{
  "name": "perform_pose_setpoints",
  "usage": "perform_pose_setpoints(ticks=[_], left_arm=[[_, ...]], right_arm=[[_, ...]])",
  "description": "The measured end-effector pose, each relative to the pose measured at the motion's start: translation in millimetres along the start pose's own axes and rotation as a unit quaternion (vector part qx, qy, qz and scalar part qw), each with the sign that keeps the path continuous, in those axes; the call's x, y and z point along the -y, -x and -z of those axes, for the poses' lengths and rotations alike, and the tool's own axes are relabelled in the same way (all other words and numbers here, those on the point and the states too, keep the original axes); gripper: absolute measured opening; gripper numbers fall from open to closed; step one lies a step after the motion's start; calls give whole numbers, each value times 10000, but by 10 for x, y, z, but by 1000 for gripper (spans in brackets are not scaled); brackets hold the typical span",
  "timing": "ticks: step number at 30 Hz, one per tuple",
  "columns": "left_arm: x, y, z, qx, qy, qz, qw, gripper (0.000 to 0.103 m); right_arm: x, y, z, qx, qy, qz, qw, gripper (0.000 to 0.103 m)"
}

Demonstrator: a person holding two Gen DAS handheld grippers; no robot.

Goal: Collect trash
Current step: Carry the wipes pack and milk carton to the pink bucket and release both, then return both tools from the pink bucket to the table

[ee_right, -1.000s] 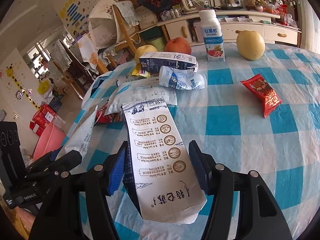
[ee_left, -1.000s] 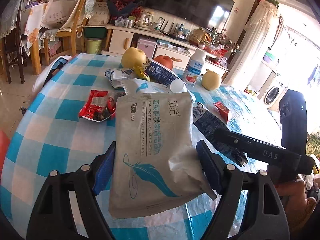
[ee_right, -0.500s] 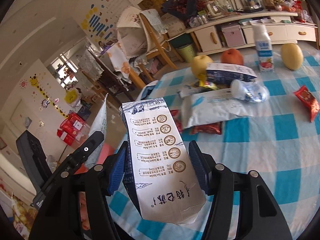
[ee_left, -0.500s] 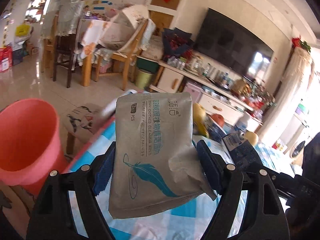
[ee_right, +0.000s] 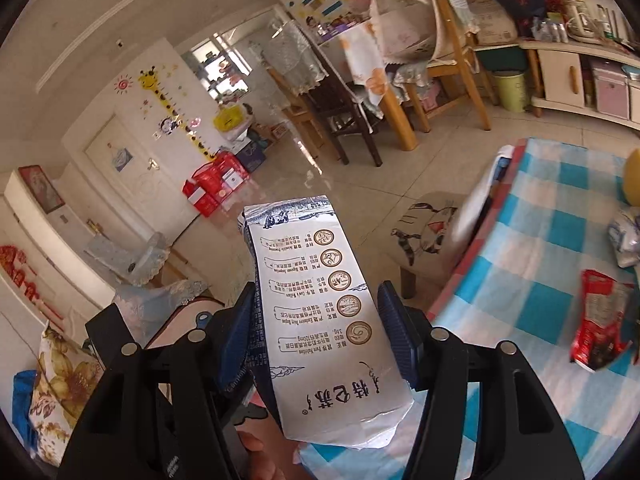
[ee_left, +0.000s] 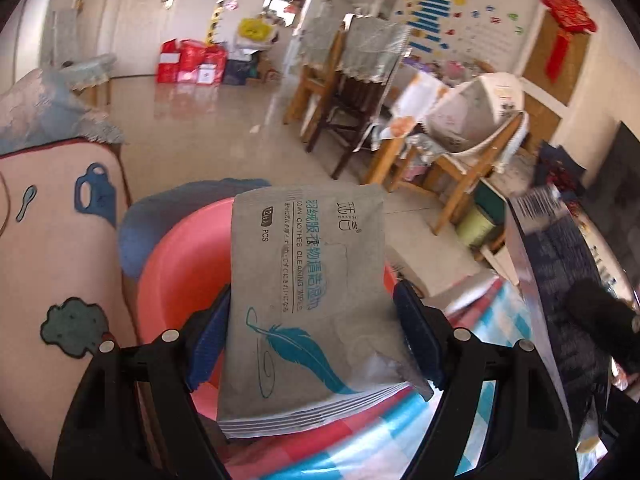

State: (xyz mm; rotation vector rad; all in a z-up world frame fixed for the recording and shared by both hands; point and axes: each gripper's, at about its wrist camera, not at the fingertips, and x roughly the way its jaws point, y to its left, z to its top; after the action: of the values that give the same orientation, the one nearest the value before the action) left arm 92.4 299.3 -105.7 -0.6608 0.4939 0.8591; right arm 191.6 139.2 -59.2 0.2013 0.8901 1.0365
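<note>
1. The surface (ee_right: 536, 280), under its blue-and-white checked cloth, still carries trash: a red snack wrapper (ee_right: 600, 320) lies toward its right side, well in from the near edge, with a crumpled white packet (ee_right: 624, 236) beyond it. Only my right view shows these.
2. The pink bin (ee_left: 180, 264) sits just off the surface's edge, on the floor side. Only my left view shows it, directly behind my load.
3. My left gripper (ee_left: 310, 336) has its jaws pinching a grey wipes pack (ee_left: 308, 280) by its sides, held above the bin's mouth.
4. My right gripper (ee_right: 318, 332) has its jaws pinching a flattened milk carton (ee_right: 320, 300), out past the surface's edge over the floor.
5. I judge this to be the drop-off step: next I should spread the left jaws over the bin, then bring the carton over it too.
</note>
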Motion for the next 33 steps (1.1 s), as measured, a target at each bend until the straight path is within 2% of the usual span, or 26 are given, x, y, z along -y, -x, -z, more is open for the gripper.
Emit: perform_pose_setpoints(ticks=[5, 8, 9, 10, 14, 15, 17, 20, 24, 28, 33], left_arm=[[-143, -247, -109, -355, 303, -411, 9981, 80], [-252, -262, -62, -496, 368, -590, 9963, 81], [-293, -217, -8, -472, 365, -663, 9960, 81], [-313, -197, 31, -427, 349, -687, 9961, 81], [-258, -173, 109, -261, 126, -677, 9973, 85], [-255, -190, 116, -240, 83, -650, 9976, 85], [-237, -193, 125, -162, -42, -597, 9981, 85], [-164, -145, 166, 71, -196, -381, 9991, 86], [38, -25, 247, 447, -504, 197, 9975, 87], [364, 178, 421, 884, -1211, 689, 9863, 91], [675, 312, 617, 791, -1794, 1242, 9727, 91]], right_arm=[[-183, -565, -94, -435, 85, -205, 9988, 62], [-237, -818, -93, -652, 119, -92, 9978, 63], [-245, -888, -80, -730, 137, -85, 9972, 67], [-236, -920, -69, -740, 119, 27, 9972, 74], [-179, -850, -17, -533, 51, 163, 9984, 78], [-153, -783, 1, -440, 47, 234, 9987, 82], [-94, -645, 34, -256, 72, 387, 9989, 83], [-7, -387, 100, 6, 144, 630, 9979, 88], [100, -1, 276, 370, 460, 1213, 9909, 90], [236, 338, 471, 682, 727, 1712, 9802, 91], [432, 713, 605, 988, 806, 2082, 9697, 95]])
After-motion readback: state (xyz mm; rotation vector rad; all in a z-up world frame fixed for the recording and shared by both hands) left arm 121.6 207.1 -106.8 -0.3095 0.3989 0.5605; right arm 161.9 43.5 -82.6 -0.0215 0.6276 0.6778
